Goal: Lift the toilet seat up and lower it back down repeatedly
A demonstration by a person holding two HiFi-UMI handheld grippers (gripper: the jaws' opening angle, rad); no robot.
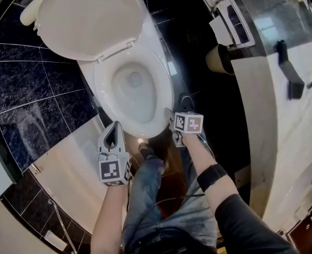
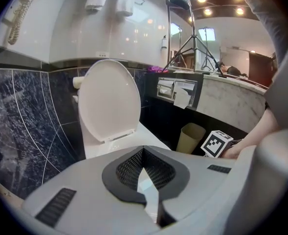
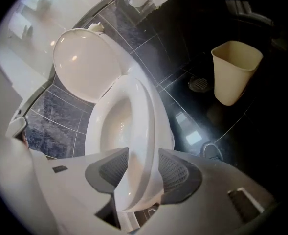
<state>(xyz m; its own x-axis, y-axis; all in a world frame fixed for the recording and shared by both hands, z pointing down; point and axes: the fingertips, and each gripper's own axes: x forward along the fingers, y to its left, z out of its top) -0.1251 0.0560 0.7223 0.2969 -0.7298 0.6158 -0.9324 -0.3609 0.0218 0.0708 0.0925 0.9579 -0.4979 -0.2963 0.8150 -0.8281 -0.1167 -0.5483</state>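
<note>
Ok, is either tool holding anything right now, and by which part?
The right tool is clamped on the toilet seat at its front rim. The left tool holds nothing.

Right gripper (image 1: 172,118) clamps the toilet seat's (image 1: 163,83) front rim, arm extended; left gripper (image 1: 114,132) hangs beside the seat's front, apart from it, jaws together, empty.

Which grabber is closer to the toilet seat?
Right. The right gripper has its fingers clamped on the toilet seat near its front. The left gripper hangs apart from the seat, off its front left, shut and empty.
</note>
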